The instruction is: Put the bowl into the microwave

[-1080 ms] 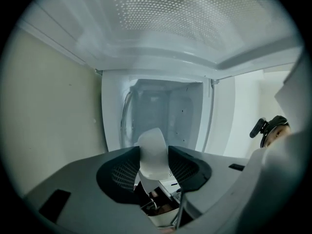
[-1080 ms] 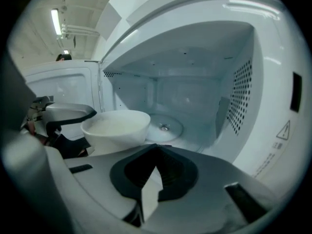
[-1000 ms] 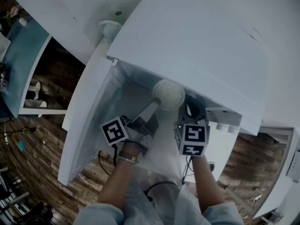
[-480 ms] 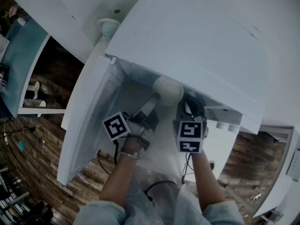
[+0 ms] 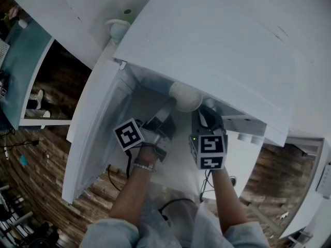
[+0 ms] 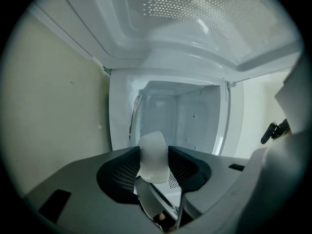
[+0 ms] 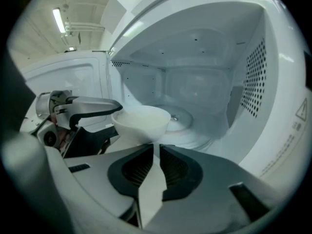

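The bowl [image 5: 186, 96] is small, round and smooth, matt white, with a thin rim and walls that narrow to a small base. It hangs in the air at the mouth of the microwave [image 5: 217, 50], half under the front edge of its top. The left gripper [image 5: 170, 106] is clenched on the bowl's wall: in the left gripper view a curved white piece of the rim stands pinched between the two dark ribbed pads [image 6: 183, 165]. The right gripper [image 5: 202, 113] is squeezed closed with only a hairline seam between its pads and nothing in them. The bowl sits just beyond its tips and slightly to their left.

The microwave is a glossy white box with rounded corners. Its door [image 5: 98, 133] is swung wide open to the person's left. Inside, the cavity is pale and bare, with a round glass turntable [image 7: 183, 121] on the floor behind the bowl and a grid of small holes in the right wall [image 7: 256, 77]. Each gripper carries a cube [image 5: 129, 134] with black and white square markers.

A pale green rounded object [image 5: 120, 27] stands on the white table [image 5: 98, 4] just beside the microwave's far left corner. Below lies a dark wooden floor [image 5: 31, 154], and a teal surface [image 5: 23, 61] shows at the left edge. Nothing stands between the bowl and the cavity.
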`<state>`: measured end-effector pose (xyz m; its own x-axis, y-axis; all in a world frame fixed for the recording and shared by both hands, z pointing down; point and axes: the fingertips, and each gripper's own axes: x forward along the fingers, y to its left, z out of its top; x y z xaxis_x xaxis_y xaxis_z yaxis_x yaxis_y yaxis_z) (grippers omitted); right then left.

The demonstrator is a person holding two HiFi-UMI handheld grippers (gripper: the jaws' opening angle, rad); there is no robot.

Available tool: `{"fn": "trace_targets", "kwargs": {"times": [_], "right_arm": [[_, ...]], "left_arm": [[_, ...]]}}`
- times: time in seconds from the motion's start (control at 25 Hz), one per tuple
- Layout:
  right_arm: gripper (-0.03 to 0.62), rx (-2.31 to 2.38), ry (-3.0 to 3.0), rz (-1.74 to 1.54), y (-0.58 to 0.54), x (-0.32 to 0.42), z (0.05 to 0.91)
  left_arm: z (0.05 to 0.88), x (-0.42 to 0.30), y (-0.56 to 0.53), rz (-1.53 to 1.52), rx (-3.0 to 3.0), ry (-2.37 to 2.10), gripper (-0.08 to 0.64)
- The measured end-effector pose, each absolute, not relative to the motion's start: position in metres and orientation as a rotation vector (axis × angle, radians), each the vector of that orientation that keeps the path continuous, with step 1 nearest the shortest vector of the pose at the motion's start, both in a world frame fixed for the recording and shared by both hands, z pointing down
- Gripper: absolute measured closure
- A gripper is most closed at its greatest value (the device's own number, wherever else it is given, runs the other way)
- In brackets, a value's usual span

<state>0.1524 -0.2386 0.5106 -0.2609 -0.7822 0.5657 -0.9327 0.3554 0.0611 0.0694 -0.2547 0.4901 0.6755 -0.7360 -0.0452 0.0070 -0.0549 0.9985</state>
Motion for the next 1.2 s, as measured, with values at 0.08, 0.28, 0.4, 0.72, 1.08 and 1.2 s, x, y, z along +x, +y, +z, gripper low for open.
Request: {"fn": "trace_targets", "kwargs": {"times": [0.08, 0.28, 0.4, 0.72, 1.08, 1.2], "right_arm": [[0.506, 1.449, -2.125, 0.427, -0.233, 0.149, 0.516], [0.374, 1.356, -2.196, 0.447, -0.229, 0.139, 0.515], [0.316, 1.319, -2.234, 0.428, -0.228, 0.128, 0.509], [0.308, 1.421, -2.208, 0.496, -0.234, 0.132, 0.508], [0.318, 1.489, -2.195, 0.578, -0.243, 0.133, 0.511], [0.318, 1.502, -2.185, 0.575, -0.248, 0.133, 0.511]], "left_arm": [[0.490, 0.070, -0.256, -0.673, 1.522, -0.630, 0.379], [0.490, 0.068, -0.259, -0.668, 1.533, -0.629, 0.383], [0.489, 0.071, -0.260, -0.665, 1.537, -0.624, 0.383], [0.490, 0.076, -0.258, -0.594, 1.563, -0.622, 0.378], [0.480, 0.078, -0.256, -0.596, 1.584, -0.568, 0.344], [0.480, 0.079, -0.250, -0.588, 1.582, -0.558, 0.344]]}}
